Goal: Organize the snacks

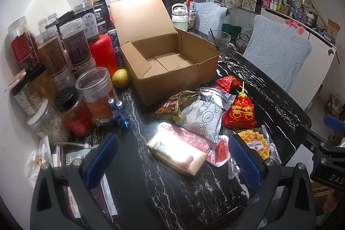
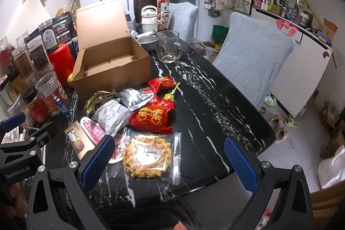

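Both the left gripper (image 1: 172, 162) and right gripper (image 2: 170, 162) are held wide apart, empty, above the black marble table (image 2: 215, 100). The snack packets (image 2: 151, 115) are heaped mid-table, with the empty cardboard box (image 1: 170, 61) set just beyond.

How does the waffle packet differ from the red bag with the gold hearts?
The waffle packet is clear, showing its yellow waffle; the red bag is opaque. The packet lies flat; the bag looks puffy, gathered at a gold-tied neck. The packet lies nearer the grippers. Both rest on the black marble table.
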